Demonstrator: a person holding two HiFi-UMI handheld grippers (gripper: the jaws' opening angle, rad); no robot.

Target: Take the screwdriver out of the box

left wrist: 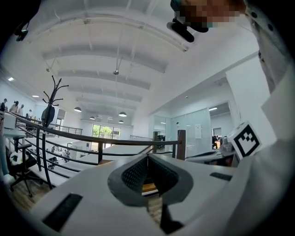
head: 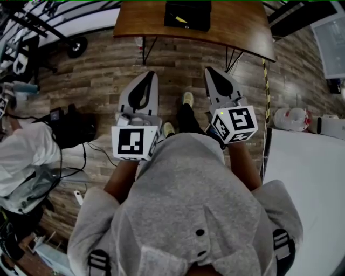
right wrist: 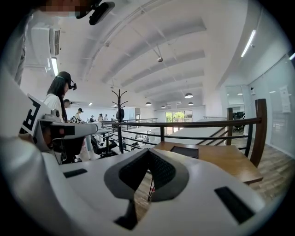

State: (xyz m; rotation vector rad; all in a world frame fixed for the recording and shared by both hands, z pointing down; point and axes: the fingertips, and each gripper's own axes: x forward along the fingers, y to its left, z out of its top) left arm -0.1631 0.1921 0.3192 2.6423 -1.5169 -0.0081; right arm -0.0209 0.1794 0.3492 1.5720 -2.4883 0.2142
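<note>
A black box (head: 187,15) lies on the brown wooden table (head: 232,29) ahead of me, with a small yellow bit showing at its left. In the right gripper view the box (right wrist: 184,151) lies flat on the table (right wrist: 226,163), well beyond the jaws. I cannot make out the screwdriver itself. My left gripper (head: 150,74) and right gripper (head: 209,70) are held side by side over the floor, short of the table. Each is shut with nothing between its tips. The left gripper (left wrist: 147,156) points level; the right gripper (right wrist: 148,151) points slightly down.
A person in white (head: 21,156) sits at the left beside a black bag (head: 73,126). A white tabletop (head: 307,183) and bottles (head: 291,118) stand at the right. A dark railing (right wrist: 184,124) and a coat rack (right wrist: 120,110) rise behind the table.
</note>
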